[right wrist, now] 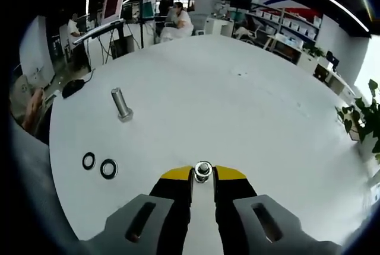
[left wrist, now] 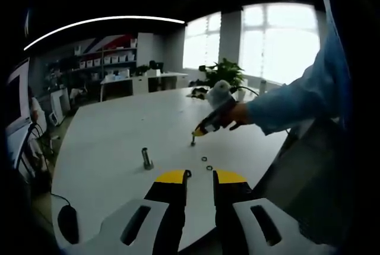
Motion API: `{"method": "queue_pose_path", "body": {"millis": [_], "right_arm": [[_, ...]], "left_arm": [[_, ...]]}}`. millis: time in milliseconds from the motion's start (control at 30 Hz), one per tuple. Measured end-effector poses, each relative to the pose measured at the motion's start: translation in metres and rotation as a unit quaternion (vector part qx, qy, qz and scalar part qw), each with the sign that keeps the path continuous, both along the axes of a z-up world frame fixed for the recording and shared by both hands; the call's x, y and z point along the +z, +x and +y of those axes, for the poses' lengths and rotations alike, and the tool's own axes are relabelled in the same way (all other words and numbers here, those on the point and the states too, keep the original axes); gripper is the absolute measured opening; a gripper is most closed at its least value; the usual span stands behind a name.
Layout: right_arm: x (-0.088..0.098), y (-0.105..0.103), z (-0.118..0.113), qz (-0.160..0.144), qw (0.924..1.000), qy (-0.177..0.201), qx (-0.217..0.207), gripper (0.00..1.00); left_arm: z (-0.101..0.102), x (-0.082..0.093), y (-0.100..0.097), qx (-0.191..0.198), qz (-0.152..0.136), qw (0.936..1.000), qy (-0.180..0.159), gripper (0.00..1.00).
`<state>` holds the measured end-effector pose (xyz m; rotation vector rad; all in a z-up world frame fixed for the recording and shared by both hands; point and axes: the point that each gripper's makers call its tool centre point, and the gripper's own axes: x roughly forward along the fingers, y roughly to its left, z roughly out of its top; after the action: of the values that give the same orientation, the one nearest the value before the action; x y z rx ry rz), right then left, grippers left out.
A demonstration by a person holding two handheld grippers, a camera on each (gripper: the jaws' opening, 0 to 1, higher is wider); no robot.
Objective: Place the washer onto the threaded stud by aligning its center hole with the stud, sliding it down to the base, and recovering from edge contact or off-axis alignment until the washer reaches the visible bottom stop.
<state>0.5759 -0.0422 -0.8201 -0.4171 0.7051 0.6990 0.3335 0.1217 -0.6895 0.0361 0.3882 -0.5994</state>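
Because the right gripper [right wrist: 202, 175] must centre the hole, its jaws clamp a stud [right wrist: 203, 170] upright on the table [right wrist: 237, 101]. Two washers [right wrist: 99, 165] wait beside it. The left gripper [left wrist: 200, 177] hangs nearly closed, holding nothing.

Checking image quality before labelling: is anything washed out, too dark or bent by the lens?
Left gripper view: windows blown out, sleeve backlit and dim, washers tiny. Right gripper view: even light, bolt and washers crisp; table edge curves from fisheye.
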Motion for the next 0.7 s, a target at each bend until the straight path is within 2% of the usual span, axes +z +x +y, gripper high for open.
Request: {"method": "queue_pose_path", "body": {"millis": [267, 700], "right_arm": [[0.002, -0.01, -0.006, -0.002, 1.0, 0.003, -0.004, 0.16], [-0.022, -0.047, -0.005, 0.032, 0.9994, 0.013, -0.004, 0.16]], "left_arm": [[0.0, 0.0, 0.0, 0.001, 0.0, 1.0, 0.0, 0.15], [0.0, -0.001, -0.001, 0.001, 0.0, 1.0, 0.001, 0.15]]}}
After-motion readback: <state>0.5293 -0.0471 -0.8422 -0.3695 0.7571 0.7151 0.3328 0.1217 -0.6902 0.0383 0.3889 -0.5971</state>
